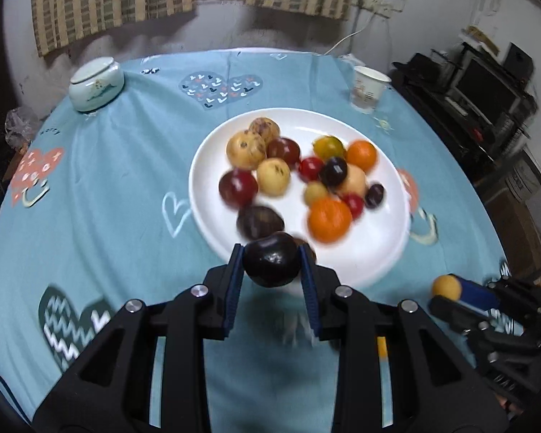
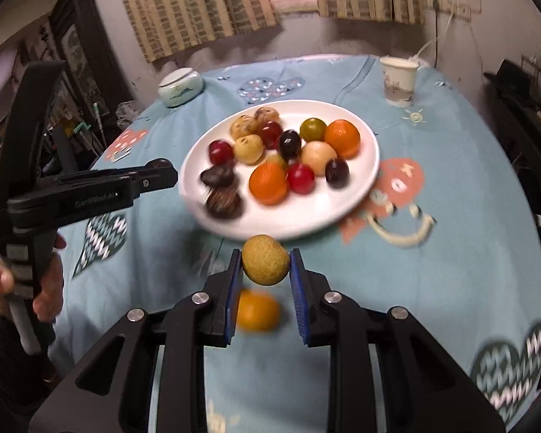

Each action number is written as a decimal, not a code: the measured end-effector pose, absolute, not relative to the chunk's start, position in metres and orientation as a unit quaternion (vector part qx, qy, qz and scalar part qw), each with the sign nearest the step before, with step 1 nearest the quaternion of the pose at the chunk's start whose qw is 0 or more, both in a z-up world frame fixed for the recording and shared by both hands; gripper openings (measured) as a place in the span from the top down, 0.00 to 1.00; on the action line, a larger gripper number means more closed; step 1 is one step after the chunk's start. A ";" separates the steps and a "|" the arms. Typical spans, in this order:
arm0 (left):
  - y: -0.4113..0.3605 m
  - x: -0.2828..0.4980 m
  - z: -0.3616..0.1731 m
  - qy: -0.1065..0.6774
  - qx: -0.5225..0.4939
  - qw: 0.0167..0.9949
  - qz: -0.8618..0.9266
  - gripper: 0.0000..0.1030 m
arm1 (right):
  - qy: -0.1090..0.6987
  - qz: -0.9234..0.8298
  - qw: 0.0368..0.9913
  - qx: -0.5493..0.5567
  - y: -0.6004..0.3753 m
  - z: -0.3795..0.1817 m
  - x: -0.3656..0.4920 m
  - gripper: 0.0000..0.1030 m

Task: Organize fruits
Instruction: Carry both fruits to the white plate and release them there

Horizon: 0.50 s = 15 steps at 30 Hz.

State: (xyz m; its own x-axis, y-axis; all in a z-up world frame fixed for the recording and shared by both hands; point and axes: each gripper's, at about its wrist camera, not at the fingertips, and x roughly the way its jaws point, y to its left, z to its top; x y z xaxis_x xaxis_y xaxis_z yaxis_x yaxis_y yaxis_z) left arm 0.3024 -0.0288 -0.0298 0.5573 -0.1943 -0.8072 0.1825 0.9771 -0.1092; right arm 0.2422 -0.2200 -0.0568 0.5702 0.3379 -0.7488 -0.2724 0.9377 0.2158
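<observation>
Blue heart-print tablecloth (image 1: 108, 187) | curtains (image 1: 108, 3) | left hand-held gripper (image 1: 271, 263) grips dark fruit (image 1: 271, 265) | right hand-held gripper (image 2: 265, 263) grips yellowish fruit (image 2: 265, 259)

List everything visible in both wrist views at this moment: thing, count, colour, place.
plate: one, white, mid-table, holding a pile of mixed fruit
oranges: two on the plate, orange; a third orange fruit lies on the cloth below the right gripper
dark fruit: one, near-black, between the left gripper's pads
yellow-green fruit: one, speckled, between the right gripper's pads
lidded jar: one, pale green, far left
paper cup: one, white, far right
tablecloth: one, light blue with heart prints
curtains: striped beige, back wall
left gripper: black, blue pads, shut on the dark fruit
right gripper: same, shut on the yellow-green fruit
hand: one, on the left gripper's handle
</observation>
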 end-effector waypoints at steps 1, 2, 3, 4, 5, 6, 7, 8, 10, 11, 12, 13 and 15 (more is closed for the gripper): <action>-0.032 0.314 -0.032 0.462 -0.004 0.881 -0.103 0.70 | 0.432 0.164 0.886 0.031 -0.219 -0.058 0.255 0.74; -0.036 0.327 -0.033 0.466 0.001 0.879 -0.100 0.70 | 0.431 0.155 0.889 0.022 -0.218 -0.060 0.267 0.74; -0.041 0.340 -0.035 0.467 0.008 0.879 -0.094 0.70 | 0.426 0.149 0.892 0.012 -0.217 -0.060 0.279 0.75; -0.043 0.350 -0.036 0.467 0.011 0.879 -0.092 0.70 | 0.419 0.146 0.896 -0.002 -0.216 -0.061 0.292 0.75; -0.046 0.359 -0.037 0.470 0.012 0.878 -0.092 0.70 | 0.416 0.146 0.897 -0.010 -0.216 -0.062 0.302 0.75; -0.049 0.368 -0.038 0.472 0.010 0.877 -0.091 0.70 | 0.417 0.146 0.897 -0.015 -0.216 -0.065 0.314 0.75; -0.051 0.375 -0.039 0.475 0.008 0.875 -0.092 0.70 | 0.420 0.149 0.895 -0.015 -0.216 -0.068 0.321 0.74; -0.052 0.380 -0.041 0.477 0.007 0.874 -0.093 0.70 | 0.424 0.154 0.892 -0.014 -0.216 -0.071 0.328 0.74; -0.056 0.390 -0.046 0.483 0.007 0.871 -0.092 0.70 | 0.427 0.156 0.891 -0.021 -0.215 -0.077 0.338 0.74; -0.058 0.393 -0.048 0.486 0.008 0.869 -0.092 0.70 | 0.427 0.154 0.891 -0.026 -0.214 -0.080 0.341 0.74; -0.059 0.397 -0.051 0.488 0.009 0.868 -0.092 0.70 | 0.426 0.151 0.891 -0.029 -0.214 -0.081 0.344 0.74; -0.060 0.399 -0.052 0.490 0.009 0.867 -0.091 0.69 | 0.425 0.148 0.893 -0.030 -0.213 -0.081 0.345 0.74; -0.061 0.403 -0.055 0.493 0.006 0.865 -0.090 0.68 | 0.426 0.145 0.893 -0.028 -0.214 -0.083 0.350 0.74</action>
